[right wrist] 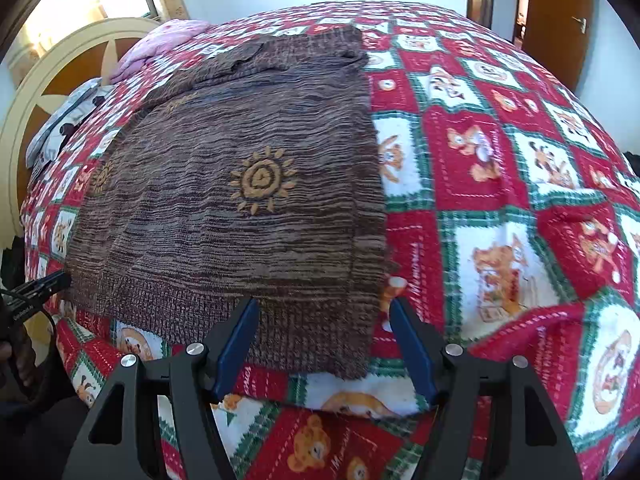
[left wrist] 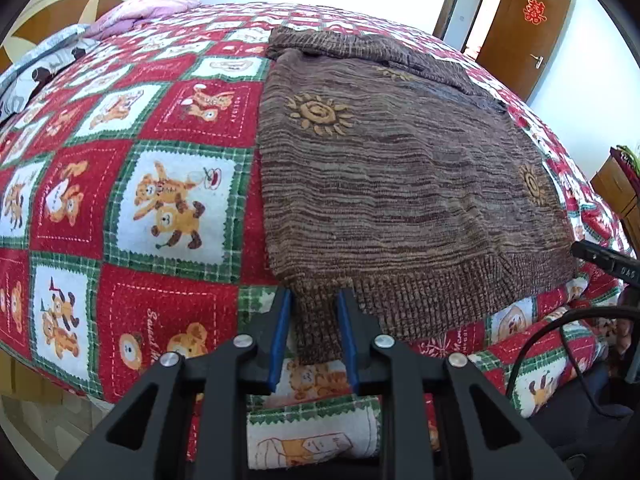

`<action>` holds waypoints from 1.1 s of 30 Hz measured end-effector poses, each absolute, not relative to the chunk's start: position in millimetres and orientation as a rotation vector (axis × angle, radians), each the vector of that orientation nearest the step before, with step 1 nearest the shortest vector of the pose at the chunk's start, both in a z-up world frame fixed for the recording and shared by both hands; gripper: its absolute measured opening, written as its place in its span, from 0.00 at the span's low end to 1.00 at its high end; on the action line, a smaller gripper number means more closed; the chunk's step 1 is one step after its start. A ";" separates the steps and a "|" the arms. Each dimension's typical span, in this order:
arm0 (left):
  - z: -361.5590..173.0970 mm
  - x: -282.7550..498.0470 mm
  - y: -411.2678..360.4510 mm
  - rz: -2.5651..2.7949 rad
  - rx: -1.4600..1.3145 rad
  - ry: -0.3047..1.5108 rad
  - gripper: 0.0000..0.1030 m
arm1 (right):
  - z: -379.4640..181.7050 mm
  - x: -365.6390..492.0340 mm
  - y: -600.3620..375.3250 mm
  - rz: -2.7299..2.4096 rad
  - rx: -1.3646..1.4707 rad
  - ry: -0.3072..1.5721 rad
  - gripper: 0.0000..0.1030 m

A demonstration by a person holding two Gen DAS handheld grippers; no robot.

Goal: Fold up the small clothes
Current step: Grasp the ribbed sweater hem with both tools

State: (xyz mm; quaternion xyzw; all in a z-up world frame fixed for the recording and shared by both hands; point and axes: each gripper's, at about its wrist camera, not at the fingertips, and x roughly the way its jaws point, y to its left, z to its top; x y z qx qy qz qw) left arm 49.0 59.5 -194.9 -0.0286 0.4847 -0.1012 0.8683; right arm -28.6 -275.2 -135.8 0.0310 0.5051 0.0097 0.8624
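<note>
Brown sweater [left wrist: 400, 184] lies flat on the teddy quilt [left wrist: 160, 200]. Left gripper [left wrist: 314, 300] is pinching the near hem corner between its jaws. Right gripper [right wrist: 324, 308] sits open, its hem corner between the jaws, unpinched. I'd clamp that before lifting, then raise both evenly.

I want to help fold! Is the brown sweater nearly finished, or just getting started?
Partly done: the brown sweater lies flat on the bear quilt, with its sleeves seemingly tucked in. Right now the left gripper has closed on one corner of the ribbed hem, and the right gripper sits open around the other corner, not pinching yet. Still left: grab that corner and fold the bottom up towards the collar.
</note>
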 end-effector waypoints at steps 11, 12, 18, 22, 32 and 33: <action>-194.9 47.0 51.3 -0.205 -0.002 0.989 0.44 | -136.9 -36.6 -281.7 0.032 0.099 1.093 0.67; -195.1 47.3 51.2 -0.206 -0.001 0.988 0.44 | -139.0 -36.0 -280.9 0.045 0.113 1.099 0.67; -195.9 48.8 53.5 -0.220 -0.031 0.995 0.42 | -157.0 -31.8 -282.5 0.063 0.169 1.145 0.67; -195.9 49.2 53.5 -0.231 -0.036 0.994 0.17 | -155.8 -32.3 -279.3 0.088 0.177 1.147 0.66; -154.1 46.3 67.8 -0.327 -0.137 0.857 0.07 | -108.9 -51.4 -292.3 0.166 0.249 0.946 0.07; -145.5 45.1 69.9 -0.337 -0.149 0.828 0.07 | -101.6 -53.6 -293.2 0.181 0.260 0.911 0.07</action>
